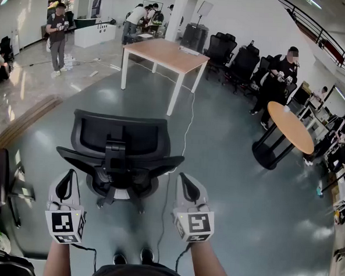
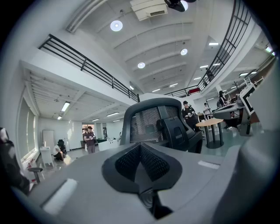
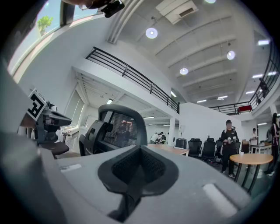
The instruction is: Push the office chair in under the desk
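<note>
Closed and empty, the left gripper (image 1: 70, 175) and right gripper (image 1: 185, 179) sit just behind the office chair (image 1: 121, 138), heavyish but probably free-rolling; push its stiff backrest toward the bench (image 1: 166, 53) well beyond.

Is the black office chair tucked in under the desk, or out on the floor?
Out. The office chair stands on the open floor, well apart from the desk, with bare floor between them.

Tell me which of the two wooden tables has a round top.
The table on the black pedestal, at the head view's right; the desk ahead of the chair is rectangular on white legs.
</note>
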Demonstrator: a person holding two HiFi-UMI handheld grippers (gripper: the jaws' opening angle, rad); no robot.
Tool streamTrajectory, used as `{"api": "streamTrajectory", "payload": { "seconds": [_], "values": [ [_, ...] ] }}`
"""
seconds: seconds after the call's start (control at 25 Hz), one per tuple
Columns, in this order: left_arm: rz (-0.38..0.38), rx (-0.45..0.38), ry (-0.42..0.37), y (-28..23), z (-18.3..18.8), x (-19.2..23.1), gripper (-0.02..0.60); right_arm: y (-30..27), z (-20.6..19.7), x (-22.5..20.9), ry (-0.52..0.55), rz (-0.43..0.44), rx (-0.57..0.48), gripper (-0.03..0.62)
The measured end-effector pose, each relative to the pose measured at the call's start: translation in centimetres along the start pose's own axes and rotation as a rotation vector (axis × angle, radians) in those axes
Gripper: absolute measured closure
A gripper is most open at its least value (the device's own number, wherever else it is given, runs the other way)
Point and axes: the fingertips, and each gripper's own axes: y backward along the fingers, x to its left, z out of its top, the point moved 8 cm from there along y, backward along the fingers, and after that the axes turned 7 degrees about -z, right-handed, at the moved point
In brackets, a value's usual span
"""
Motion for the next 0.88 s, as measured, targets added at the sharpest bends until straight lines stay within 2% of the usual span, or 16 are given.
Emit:
{"api": "streamTrajectory", "payload": {
  "seconds": [0.56,0.76,0.88],
  "values": [
    [-0.017,0.024,-0.01,-0.4,-0.8,-0.2,0.563,-0.2,-0.7,1.1,0.03,0.022,0.011,0.603],
    [0.012,0.05,-0.073,-0.7,-2.3,1.0,0.563,-0.7,-1.6,1.4,0.075,0.033,0.054,0.603],
    [0.02,0.033,-0.097,-1.2,-2.6,1.9,0.563,-1.3,-1.7,1.6,0.097,0.028,0.07,0.603]
  ]
}}
